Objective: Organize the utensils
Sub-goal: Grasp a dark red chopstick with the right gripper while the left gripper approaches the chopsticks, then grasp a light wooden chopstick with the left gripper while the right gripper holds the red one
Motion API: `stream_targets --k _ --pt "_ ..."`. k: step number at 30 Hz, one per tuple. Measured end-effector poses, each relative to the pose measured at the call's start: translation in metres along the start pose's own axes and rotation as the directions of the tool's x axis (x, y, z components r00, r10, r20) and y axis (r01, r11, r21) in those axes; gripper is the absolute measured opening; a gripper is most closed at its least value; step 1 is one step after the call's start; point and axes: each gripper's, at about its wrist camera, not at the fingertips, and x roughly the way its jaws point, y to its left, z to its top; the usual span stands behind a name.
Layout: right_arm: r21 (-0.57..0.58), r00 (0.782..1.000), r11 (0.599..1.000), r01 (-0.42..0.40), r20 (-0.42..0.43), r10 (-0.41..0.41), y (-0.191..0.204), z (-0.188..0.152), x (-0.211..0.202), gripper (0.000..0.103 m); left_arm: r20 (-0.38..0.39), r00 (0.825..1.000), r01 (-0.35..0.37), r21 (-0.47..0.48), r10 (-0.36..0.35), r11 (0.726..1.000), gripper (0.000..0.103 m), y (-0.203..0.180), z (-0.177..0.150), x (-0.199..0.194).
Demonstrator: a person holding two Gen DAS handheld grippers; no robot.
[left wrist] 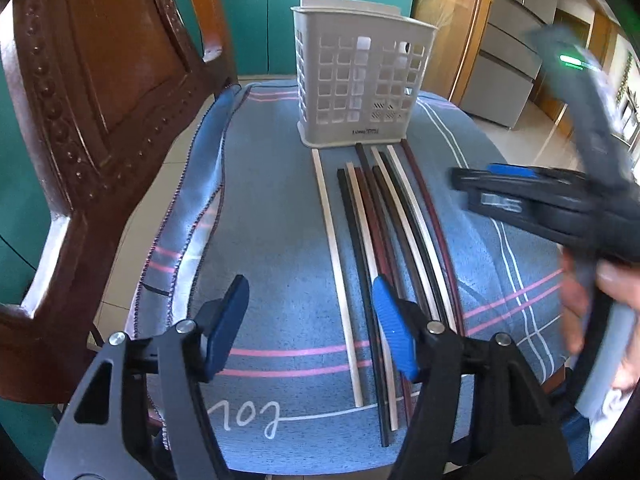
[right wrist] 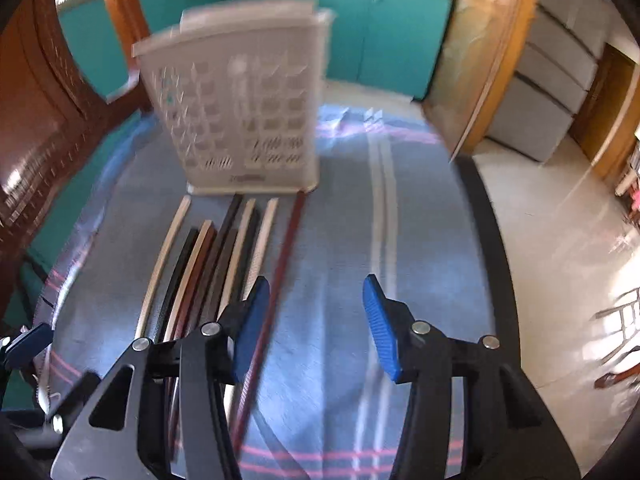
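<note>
A blue cloth [left wrist: 280,208] with pink and white stripes covers my table. At its left edge stands a carved wooden chair [left wrist: 92,92]. Beyond the far edge I see teal cabinets [left wrist: 276,12] and, farther right, a steel refrigerator [left wrist: 516,36].

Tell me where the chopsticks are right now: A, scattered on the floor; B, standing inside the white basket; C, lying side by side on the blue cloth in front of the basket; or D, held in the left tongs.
C: the chopsticks lie in a row on the blue cloth just in front of the white basket, while the left tongs and right tongs are both open and hold nothing.
</note>
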Motion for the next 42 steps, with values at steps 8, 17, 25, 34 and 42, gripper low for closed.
stream_targets --k 8,17,25,34,42 --pt "-0.024 0.994 0.999 -0.022 -0.109 0.019 0.017 -0.008 0.039 0.026 -0.031 0.999 -0.012 0.005 0.013 1.000 0.070 -0.003 -0.001 0.005" --pt "0.015 0.994 1.000 0.018 -0.107 -0.016 0.009 -0.014 0.031 0.006 -0.043 0.999 -0.030 0.016 0.030 0.999 0.070 -0.006 -0.001 0.012" --pt "0.037 0.995 0.999 0.000 -0.095 0.003 0.010 -0.012 0.027 0.006 -0.101 0.994 -0.047 0.031 0.050 0.998 0.036 -0.007 -0.002 0.031" --pt "0.048 0.996 0.999 -0.008 -0.094 0.012 0.003 -0.014 0.027 0.007 -0.095 0.994 -0.055 -0.002 0.055 0.998 0.048 -0.009 -0.001 0.039" --pt "0.099 0.995 0.995 -0.022 -0.096 0.031 -0.018 -0.014 0.028 0.021 -0.093 0.995 0.047 -0.023 -0.048 0.999 0.050 0.003 0.041 0.038"
